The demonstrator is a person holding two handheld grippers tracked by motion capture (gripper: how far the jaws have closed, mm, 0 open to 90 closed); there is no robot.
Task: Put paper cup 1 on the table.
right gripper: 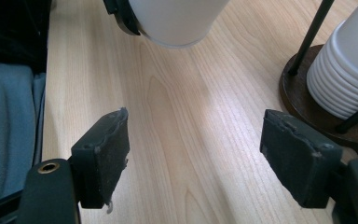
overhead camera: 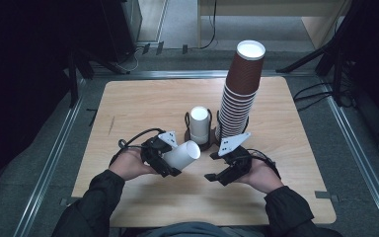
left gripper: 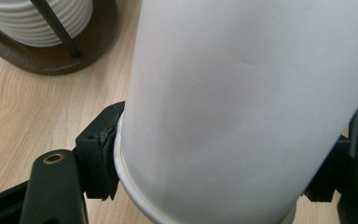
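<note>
1. Cup (overhead camera: 183, 155), white paper, is sitting at lower centre of the high view, lifted off the table (overhead camera: 138, 103) and lying tilted. Its long axis is running from lower left to upper right, with the open mouth pointing up and right toward the racks.

2. Largest in the scene, the tall stack (overhead camera: 240, 94) of brown-sleeved cups is rising right of centre in the high view. A short white stack (overhead camera: 199, 124) is standing just left of it on a dark round base with thin black rods.

3. Left gripper (overhead camera: 165, 160) is clenching the cup. In the left gripper view its black pads (left gripper: 100, 156) are pressing the cup wall (left gripper: 242, 102) from both sides, just above the rolled bottom edge, so the closed end is sitting nearest this hand.

4. Right gripper (overhead camera: 222, 174) is hanging released and empty, jaws spread wide. In the right gripper view bare wood is lying between its pads (right gripper: 103, 154), and the cup bottom (right gripper: 177, 18) is showing at the upper left of that frame, well apart from them.

5. Judging from this, the cup mouth is facing the short stack, which is lying up and right of the left gripper and near it. The left hand is the nearer one to carry the cup there, and the move is probably turning on tipping the cup's axis upright over that stack.
</note>
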